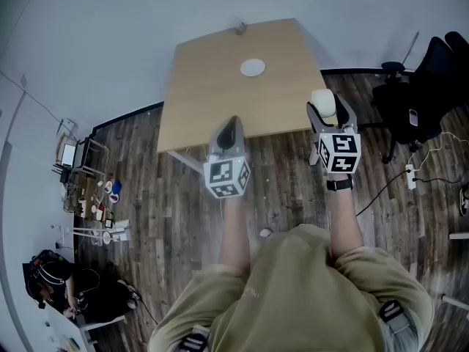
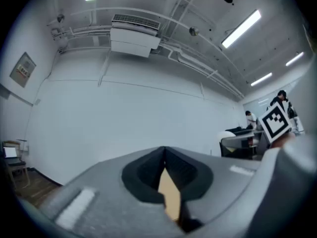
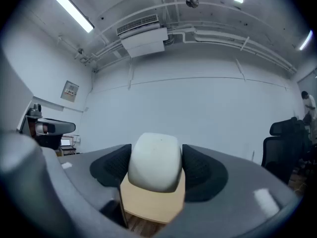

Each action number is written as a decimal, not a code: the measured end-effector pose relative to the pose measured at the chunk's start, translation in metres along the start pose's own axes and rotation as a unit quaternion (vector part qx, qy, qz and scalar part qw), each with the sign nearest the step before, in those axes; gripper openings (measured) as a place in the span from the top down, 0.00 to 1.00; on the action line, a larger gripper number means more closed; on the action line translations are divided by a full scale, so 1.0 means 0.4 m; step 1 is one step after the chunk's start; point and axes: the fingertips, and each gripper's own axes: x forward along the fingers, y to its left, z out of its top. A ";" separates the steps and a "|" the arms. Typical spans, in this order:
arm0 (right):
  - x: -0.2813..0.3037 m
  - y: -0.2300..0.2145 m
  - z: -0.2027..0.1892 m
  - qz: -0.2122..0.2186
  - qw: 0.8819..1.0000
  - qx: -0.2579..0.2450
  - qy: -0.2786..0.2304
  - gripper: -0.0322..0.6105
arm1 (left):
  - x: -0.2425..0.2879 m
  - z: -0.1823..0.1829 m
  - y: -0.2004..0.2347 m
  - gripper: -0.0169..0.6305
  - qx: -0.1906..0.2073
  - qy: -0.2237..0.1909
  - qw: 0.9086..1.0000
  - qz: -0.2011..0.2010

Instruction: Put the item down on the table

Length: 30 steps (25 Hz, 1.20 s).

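Observation:
A white rounded item sits between the dark pads of my right gripper, which is shut on it and held level over the near right edge of the wooden table. In the right gripper view the item fills the gap between the jaws of the right gripper, with the tabletop below it. My left gripper hovers over the table's near edge, jaws together and empty. In its own view the left gripper shows its pads meeting at the tip.
A flat white disc lies on the table's far half, and a small object sits at its far edge. A black office chair stands to the right. Cables and a power strip lie on the wood floor; clutter at left.

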 end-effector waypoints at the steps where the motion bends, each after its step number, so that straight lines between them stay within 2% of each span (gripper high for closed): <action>1: -0.002 -0.008 -0.003 0.005 1.000 -0.002 0.000 0.44 | 0.007 -0.004 -0.012 0.97 -0.001 0.000 1.000 0.004; 4: -0.005 -0.038 -0.016 0.019 1.000 -0.005 0.002 0.44 | 0.025 -0.018 -0.058 0.97 0.011 0.005 1.000 0.011; 7: -0.016 -0.089 -0.030 0.017 1.000 0.017 -0.004 0.44 | 0.038 -0.033 -0.118 0.97 0.030 0.013 0.999 0.001; 11: -0.022 -0.138 -0.037 0.014 0.999 0.037 -0.016 0.44 | 0.048 -0.051 -0.136 0.97 0.028 0.023 0.999 0.005; 15: -0.005 -0.131 -0.052 0.031 0.999 0.037 -0.013 0.44 | 0.072 -0.072 -0.113 0.97 0.021 0.033 0.999 0.016; 18: 0.021 -0.117 -0.052 0.056 0.997 0.028 -0.032 0.44 | 0.100 -0.095 -0.110 0.97 0.015 0.037 0.999 0.015; 21: 0.070 -0.114 -0.047 0.055 0.997 0.015 -0.046 0.45 | 0.148 -0.111 -0.096 0.97 0.015 0.043 0.999 0.006; 25: 0.158 -0.098 -0.033 0.057 0.997 0.008 -0.050 0.45 | 0.213 -0.100 -0.038 0.97 0.012 0.032 0.999 0.001; 30: 0.266 -0.072 0.003 0.060 0.997 -0.006 -0.051 0.44 | 0.304 -0.079 0.074 0.97 0.022 0.017 0.999 0.021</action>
